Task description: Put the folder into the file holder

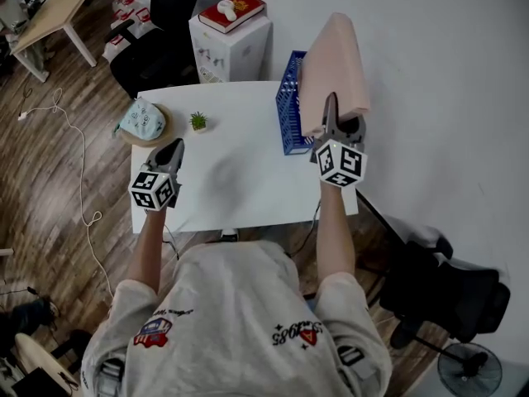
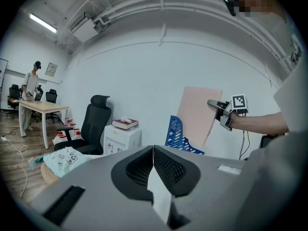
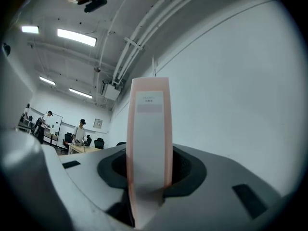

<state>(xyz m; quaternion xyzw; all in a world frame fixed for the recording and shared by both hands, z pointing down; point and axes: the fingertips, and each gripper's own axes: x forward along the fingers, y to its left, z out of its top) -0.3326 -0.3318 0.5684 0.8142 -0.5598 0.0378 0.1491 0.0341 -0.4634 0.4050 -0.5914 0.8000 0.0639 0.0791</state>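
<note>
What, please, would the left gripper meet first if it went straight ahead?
Likely nothing close: the left gripper aims between the white cabinet and blue file holder, toward the wall; depth unclear.

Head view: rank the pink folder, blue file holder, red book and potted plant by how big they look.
1. pink folder, though it is held up nearer the camera.
2. blue file holder and red book: about alike; the folder hides part of the holder.
3. potted plant.
</note>
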